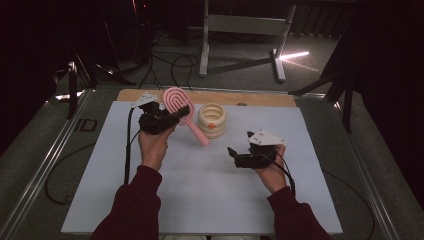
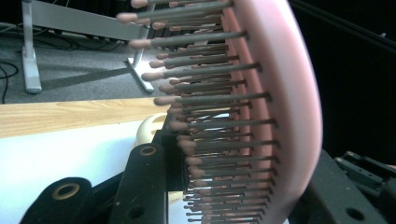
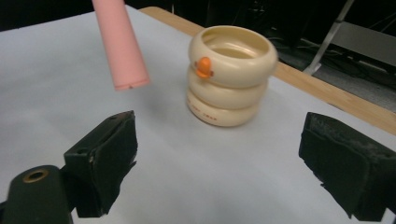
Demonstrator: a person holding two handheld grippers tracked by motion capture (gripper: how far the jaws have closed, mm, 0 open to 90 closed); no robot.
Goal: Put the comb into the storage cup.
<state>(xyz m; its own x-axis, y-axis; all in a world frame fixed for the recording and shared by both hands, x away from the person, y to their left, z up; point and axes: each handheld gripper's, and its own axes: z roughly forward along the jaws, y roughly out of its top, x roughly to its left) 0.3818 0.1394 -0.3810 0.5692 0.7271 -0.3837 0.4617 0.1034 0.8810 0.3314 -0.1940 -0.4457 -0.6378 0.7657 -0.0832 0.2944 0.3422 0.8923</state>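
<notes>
A pink hairbrush (image 1: 179, 106) is clamped in the left gripper (image 1: 172, 114), seen in the high view at the far left part of the white sheet (image 1: 200, 200) that covers the table. The brush is gripped by its head: in the left gripper view the black jaws are pressed on either side of the pink head, one against the bristle (image 2: 210, 98) side and one against the smooth back. The brush is held clear of the sheet, with its head raised toward the far edge and its handle (image 3: 122, 44) slanted down to the right, the handle's end hanging just above the sheet beside a cream holder (image 1: 212, 120).

The cream holder is shaped like three stacked rings, open at the top, and is stood upright on the sheet near the wooden strip (image 1: 260, 98) along the far edge; a small orange knob (image 3: 204, 67) is seen on its side. The handle's end and the holder are near each other but apart.

The right gripper (image 1: 239, 151) is held low over the sheet to the right of centre, pointed toward the holder. Its jaws are spread wide, with nothing between them; in the right gripper view the holder is framed between the two black pads (image 3: 109, 158), well ahead of them and untouched
</notes>
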